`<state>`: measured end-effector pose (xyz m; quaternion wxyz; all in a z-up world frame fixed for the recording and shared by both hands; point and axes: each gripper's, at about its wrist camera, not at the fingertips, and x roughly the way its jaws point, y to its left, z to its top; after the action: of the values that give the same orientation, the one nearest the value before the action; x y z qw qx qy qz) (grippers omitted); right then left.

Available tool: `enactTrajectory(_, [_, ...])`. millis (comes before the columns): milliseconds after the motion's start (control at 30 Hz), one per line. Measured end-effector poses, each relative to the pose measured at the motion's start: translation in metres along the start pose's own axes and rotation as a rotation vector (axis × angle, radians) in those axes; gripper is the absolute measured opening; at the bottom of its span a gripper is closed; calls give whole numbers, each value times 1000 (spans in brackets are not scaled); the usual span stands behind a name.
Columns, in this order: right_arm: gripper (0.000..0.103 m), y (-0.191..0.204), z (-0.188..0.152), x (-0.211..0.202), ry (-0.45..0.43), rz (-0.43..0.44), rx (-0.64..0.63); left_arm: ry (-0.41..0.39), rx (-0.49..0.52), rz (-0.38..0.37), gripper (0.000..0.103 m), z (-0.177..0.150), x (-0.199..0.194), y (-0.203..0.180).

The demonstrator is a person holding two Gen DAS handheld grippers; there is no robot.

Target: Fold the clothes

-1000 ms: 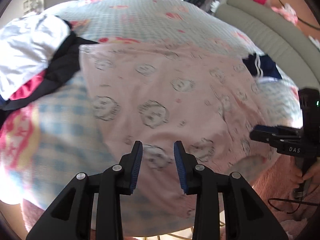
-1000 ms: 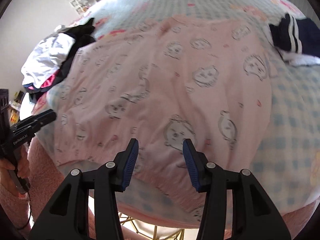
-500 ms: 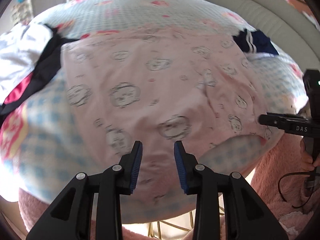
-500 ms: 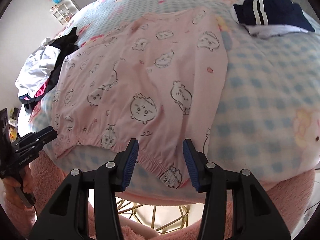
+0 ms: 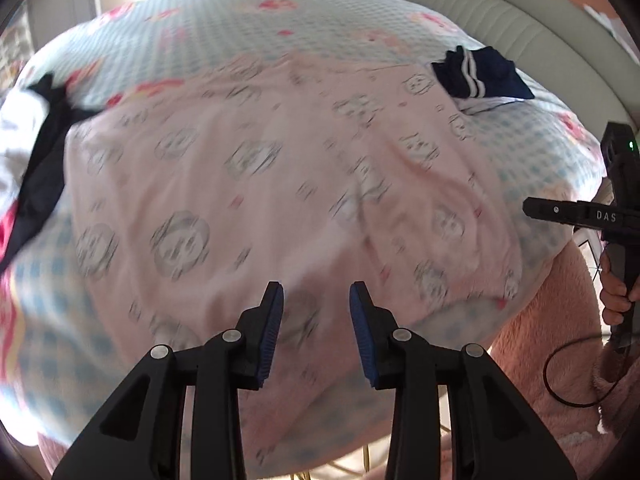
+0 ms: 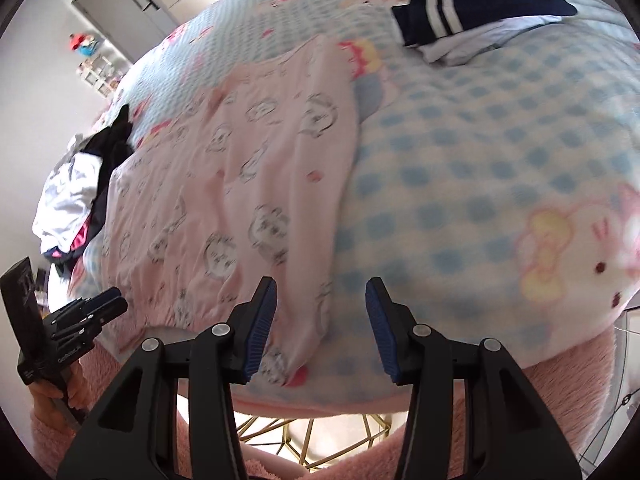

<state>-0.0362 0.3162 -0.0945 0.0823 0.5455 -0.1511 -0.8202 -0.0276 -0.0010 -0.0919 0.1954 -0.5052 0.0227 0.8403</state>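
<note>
A bed covered with a blue-and-white checked blanket (image 6: 480,152) fills both views, with a grey padded headboard (image 5: 500,28) at its far side and a door and shelves seen beyond. The pink printed garment (image 5: 256,184) is spread flat across the blanket, its gathered hem lying along the near edge of the bed. A heap of white, black and red clothes (image 6: 76,196) is seen just beside its left edge, and a folded navy piece with white stripes (image 6: 472,4) lies near its far right corner.

The left gripper (image 5: 316,320) is held above the near middle of the garment, jaws partly apart, nothing between them. The right gripper (image 6: 320,320) is held over the garment's near right corner, jaws likewise partly apart and empty (the hem is seen below the gap, not pinched).

The cloth is judged to be thin, light and limp: it should bunch and drape rather than hold a line, and a single layer may be slid over the fleecy blanket with little drag. A raised crease (image 5: 420,168) across its right half suggests it wrinkles readily. The gathered hem is judged the firmest place to be taken, at or near its two corners, so that the fabric can be lifted evenly. A pinch taken too deep could catch the blanket as well.
</note>
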Motion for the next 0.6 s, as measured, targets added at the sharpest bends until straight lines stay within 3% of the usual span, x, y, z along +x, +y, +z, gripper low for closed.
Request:
enactTrajectory(167, [47,8,53,-15,-83,-49,-36,-123,85,-103,36,56,7,-36])
enactTrajectory(267, [47,22,89,-21,-168,-59,-89,-134,119,-91,37,85,20,-49])
enactTrajectory(467, [47,14,149,28,-114,-171,-85,-90,22,-192,37,138,57,-48])
enactTrajectory(533, [48,2,158,35,-117,-194,-58,-84,11,-215,48,160,72,-56])
enactTrajectory(567, [48,-5,160,35,-123,-196,-38,-77,9,-255,59,176,83,-64])
enactTrajectory(600, [48,-12,161,37,-120,-195,-20,-74,4,-299,64,186,91,-72])
